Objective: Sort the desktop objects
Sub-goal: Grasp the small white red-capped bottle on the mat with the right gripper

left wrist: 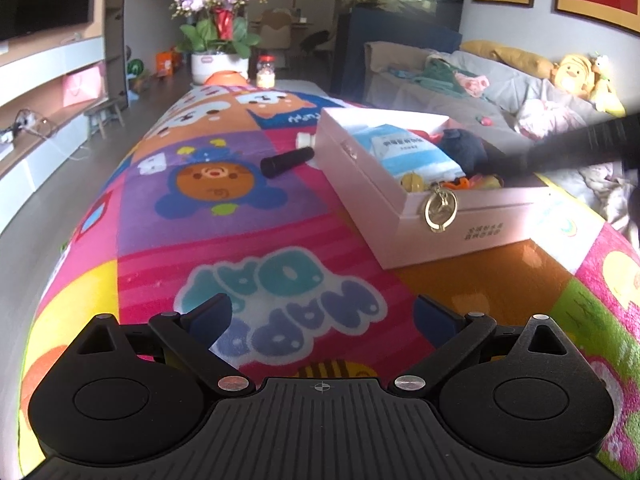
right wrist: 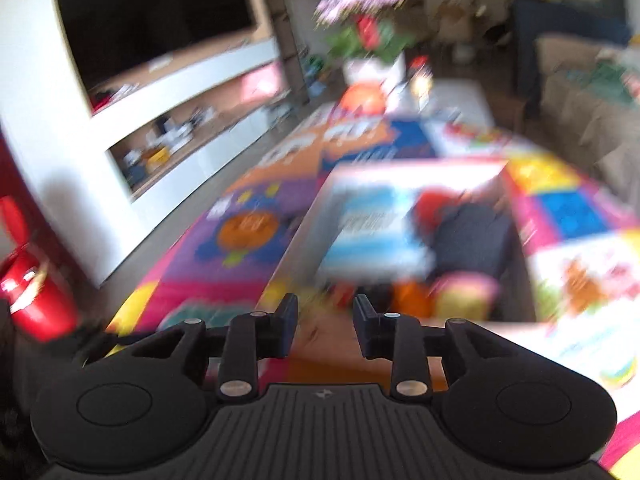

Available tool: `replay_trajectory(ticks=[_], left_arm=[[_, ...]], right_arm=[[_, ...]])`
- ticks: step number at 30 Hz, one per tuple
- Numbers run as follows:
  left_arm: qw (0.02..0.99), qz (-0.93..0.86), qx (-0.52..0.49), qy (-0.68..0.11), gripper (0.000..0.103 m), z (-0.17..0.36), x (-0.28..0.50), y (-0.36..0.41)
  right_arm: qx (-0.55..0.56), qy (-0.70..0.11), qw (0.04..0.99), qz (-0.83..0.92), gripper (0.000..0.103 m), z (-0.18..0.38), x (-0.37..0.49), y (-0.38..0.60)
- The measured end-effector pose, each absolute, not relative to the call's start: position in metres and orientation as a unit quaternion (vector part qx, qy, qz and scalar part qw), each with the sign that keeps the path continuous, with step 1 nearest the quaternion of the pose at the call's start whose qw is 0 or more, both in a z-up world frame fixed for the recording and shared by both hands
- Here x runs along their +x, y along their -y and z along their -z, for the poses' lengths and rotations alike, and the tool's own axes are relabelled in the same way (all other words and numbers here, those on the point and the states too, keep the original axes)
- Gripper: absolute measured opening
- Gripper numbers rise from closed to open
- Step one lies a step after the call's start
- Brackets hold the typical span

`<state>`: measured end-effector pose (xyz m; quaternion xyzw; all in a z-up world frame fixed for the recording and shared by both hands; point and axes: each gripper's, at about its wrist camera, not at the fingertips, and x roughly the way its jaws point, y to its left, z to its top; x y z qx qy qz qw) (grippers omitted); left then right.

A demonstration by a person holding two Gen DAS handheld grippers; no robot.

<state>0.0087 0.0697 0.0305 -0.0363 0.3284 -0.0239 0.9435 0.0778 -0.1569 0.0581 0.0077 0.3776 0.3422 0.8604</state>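
An open pink box (left wrist: pixel 440 220) stands on the colourful cartoon mat (left wrist: pixel 248 216). It holds a blue-and-white packet (left wrist: pixel 404 148), a dark cloth (left wrist: pixel 464 148) and small yellow and orange items. A black cylinder (left wrist: pixel 286 162) and a white bottle (left wrist: pixel 306 140) lie on the mat left of the box. My left gripper (left wrist: pixel 324 312) hovers open over the mat's near end, holding nothing. A dark blurred arm (left wrist: pixel 560 144) reaches over the box from the right. The right wrist view is blurred. In it my right gripper (right wrist: pixel 326 312) hangs above the box's (right wrist: pixel 304 240) near end, its fingers a narrow gap apart with nothing between.
At the table's far end stand a flower pot (left wrist: pixel 219 64), a jar (left wrist: pixel 266 72) and an orange bowl (left wrist: pixel 226 77). A sofa with plush toys (left wrist: pixel 572 76) runs along the right. A TV shelf (left wrist: pixel 48 80) lines the left wall. A red object (right wrist: pixel 36 296) sits low left.
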Motion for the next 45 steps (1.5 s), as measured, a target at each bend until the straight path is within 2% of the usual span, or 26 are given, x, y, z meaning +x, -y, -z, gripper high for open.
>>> replay_trajectory(ticks=[4, 6, 10, 15, 20, 26, 28, 32, 33, 38, 43, 45], left_arm=[[0.945, 0.017, -0.032, -0.326, 0.1, -0.032, 0.01, -0.069], [0.943, 0.017, -0.032, -0.331, 0.1, -0.031, 0.009, -0.069], [0.94, 0.016, -0.035, -0.339, 0.1, -0.027, 0.005, -0.071], [0.939, 0.013, -0.041, -0.341, 0.1, -0.025, 0.004, -0.075], [0.938, 0.018, -0.046, -0.343, 0.1, -0.022, 0.006, -0.072], [0.941, 0.009, -0.038, -0.336, 0.1, -0.024, 0.009, -0.075], [0.945, 0.0, -0.031, -0.324, 0.1, -0.027, 0.015, -0.081], [0.949, -0.028, -0.025, -0.313, 0.1, -0.03, 0.031, -0.096], [0.949, -0.03, -0.025, -0.313, 0.1, -0.03, 0.035, -0.099], [0.945, -0.052, 0.002, -0.323, 0.1, -0.022, 0.059, -0.111], [0.936, -0.043, -0.022, -0.348, 0.101, -0.007, 0.066, -0.123], [0.939, -0.038, -0.027, -0.341, 0.103, -0.008, 0.064, -0.124]], right_arm=[[0.033, -0.417, 0.835, -0.357, 0.03, -0.034, 0.079, 0.142], [0.048, -0.426, 0.832, -0.351, 0.035, -0.024, 0.085, 0.136], [0.106, -0.451, 0.812, -0.355, 0.035, -0.016, 0.097, 0.136], [0.12, -0.409, 0.834, -0.35, 0.011, -0.037, 0.091, 0.153], [0.105, -0.343, 0.888, -0.287, 0.012, -0.066, 0.095, 0.17], [0.081, -0.342, 0.893, -0.28, 0.012, -0.074, 0.101, 0.172], [0.071, -0.347, 0.892, -0.282, 0.014, -0.075, 0.105, 0.168], [0.028, -0.351, 0.891, -0.286, 0.037, -0.081, 0.119, 0.143], [0.013, -0.353, 0.89, -0.288, 0.04, -0.083, 0.125, 0.132], [-0.031, -0.413, 0.864, -0.288, 0.041, -0.097, 0.191, 0.063], [-0.028, -0.495, 0.837, -0.23, 0.042, -0.087, 0.288, 0.019], [-0.016, -0.526, 0.828, -0.193, 0.052, -0.072, 0.323, 0.016]])
